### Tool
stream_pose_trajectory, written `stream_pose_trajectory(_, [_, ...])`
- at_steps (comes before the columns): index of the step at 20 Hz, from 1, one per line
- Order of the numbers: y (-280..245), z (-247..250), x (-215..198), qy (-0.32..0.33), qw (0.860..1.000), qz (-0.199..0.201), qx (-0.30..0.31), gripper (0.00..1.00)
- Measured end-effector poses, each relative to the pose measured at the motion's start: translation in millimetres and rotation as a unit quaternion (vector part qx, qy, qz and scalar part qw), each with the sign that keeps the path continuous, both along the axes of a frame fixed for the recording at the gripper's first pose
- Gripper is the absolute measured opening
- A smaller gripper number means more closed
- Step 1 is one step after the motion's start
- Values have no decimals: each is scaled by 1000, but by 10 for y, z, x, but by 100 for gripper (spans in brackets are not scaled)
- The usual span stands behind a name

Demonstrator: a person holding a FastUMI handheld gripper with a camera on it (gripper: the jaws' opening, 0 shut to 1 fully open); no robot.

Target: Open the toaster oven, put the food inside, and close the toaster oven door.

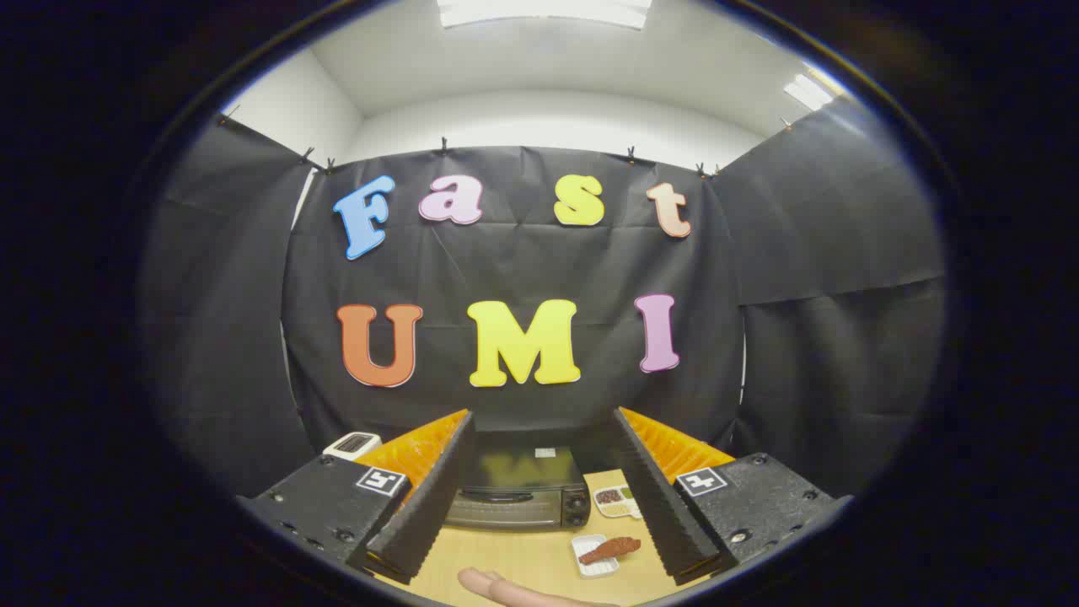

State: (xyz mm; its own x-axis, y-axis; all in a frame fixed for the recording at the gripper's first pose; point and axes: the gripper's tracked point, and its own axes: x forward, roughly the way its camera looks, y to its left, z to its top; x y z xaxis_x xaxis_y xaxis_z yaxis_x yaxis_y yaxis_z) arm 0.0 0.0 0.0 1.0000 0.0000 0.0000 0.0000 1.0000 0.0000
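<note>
Sitting at the back of the table (523, 561), against the booth wall, the oven (518, 493) shows between the two fingers and well beyond them, its dark glass door shut. A long handle runs across the lower front, with two knobs (577, 508) at its right end. That handle looks like the place to take hold: a stiff bar the gripper (535, 497) could close around or hook. The body is probably metal and fairly heavy, so it should stay put while the hinged door swings, though the glass wants a gentle pull.

Nearer the fingers, just ahead of the right one, a small white tray (597, 556) holds the food (614, 549), a brown drumstick-shaped piece. It looks light and probably firm; I would grip it across the thick end, since the thin end may slip.

Beyond it, beside the oven's right end, a second dish (617, 502) has compartments with small dark and pale bits I cannot identify.

The gripper is wide open and holds nothing. A white device (352, 444) stands left of the oven. A person's finger (497, 588) lies on the near table.
</note>
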Motion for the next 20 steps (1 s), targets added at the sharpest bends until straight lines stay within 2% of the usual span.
stream_pose_trajectory(14, [-52, -104, 204, -8, 1000, -19, -8, 100])
stream_pose_trajectory(17, [-20, -97, 424, -28, 999, -22, -13, 100])
stream_pose_trajectory(20, [97, -328, 767, -22, 1000, -15, -14, 100])
